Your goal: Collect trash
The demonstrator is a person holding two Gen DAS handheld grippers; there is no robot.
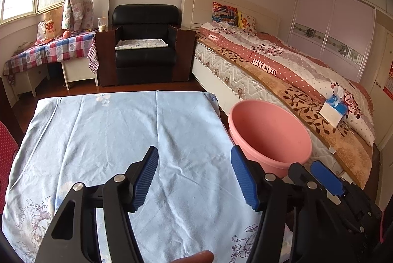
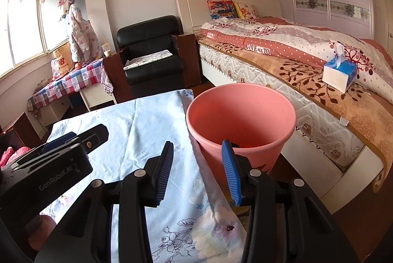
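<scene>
A pink plastic bin (image 1: 269, 137) stands on the floor between the table's right edge and the bed; it also shows in the right wrist view (image 2: 242, 123), with something dark and red low inside (image 2: 242, 145). My left gripper (image 1: 195, 175) is open and empty above the light blue floral tablecloth (image 1: 118, 140). My right gripper (image 2: 197, 170) is open and empty, over the table's right edge just short of the bin's near rim. The right gripper shows at the right of the left wrist view (image 1: 326, 179), the left gripper at the left of the right wrist view (image 2: 56, 154). No trash shows on the cloth.
A bed (image 1: 282, 66) with a patterned quilt runs along the right, a blue tissue box (image 1: 335, 108) on it. A black armchair (image 1: 145, 46) stands behind the table. A side table with a checked cloth (image 1: 54, 49) is at the far left by the window.
</scene>
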